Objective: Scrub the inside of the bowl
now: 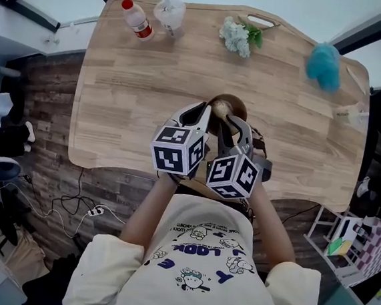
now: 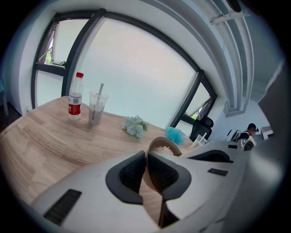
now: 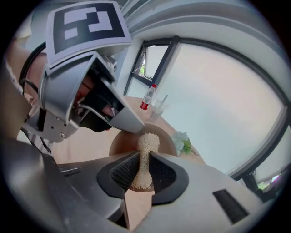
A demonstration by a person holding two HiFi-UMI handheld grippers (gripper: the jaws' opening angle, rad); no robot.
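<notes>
A brown wooden bowl (image 1: 230, 107) sits tilted at the near middle of the wooden table (image 1: 136, 89). My left gripper (image 1: 205, 114) is shut on the bowl's near rim; in the left gripper view the thin rim (image 2: 157, 144) runs down between the dark pads, with my left gripper (image 2: 146, 160) pinching it. My right gripper (image 1: 236, 127) is shut on a beige loofah sponge (image 3: 144, 157), squeezed narrow at its waist. The sponge's far end reaches into the bowl (image 3: 119, 142). My right gripper (image 3: 143, 169) points down into it, close beside the left gripper (image 3: 91, 102).
At the table's far edge stand a red-capped bottle (image 1: 137, 20) and a plastic cup (image 1: 171, 16). A bunch of pale flowers (image 1: 237, 37) lies far centre, a fluffy blue duster (image 1: 323, 65) far right. The table's near edge runs just under the grippers.
</notes>
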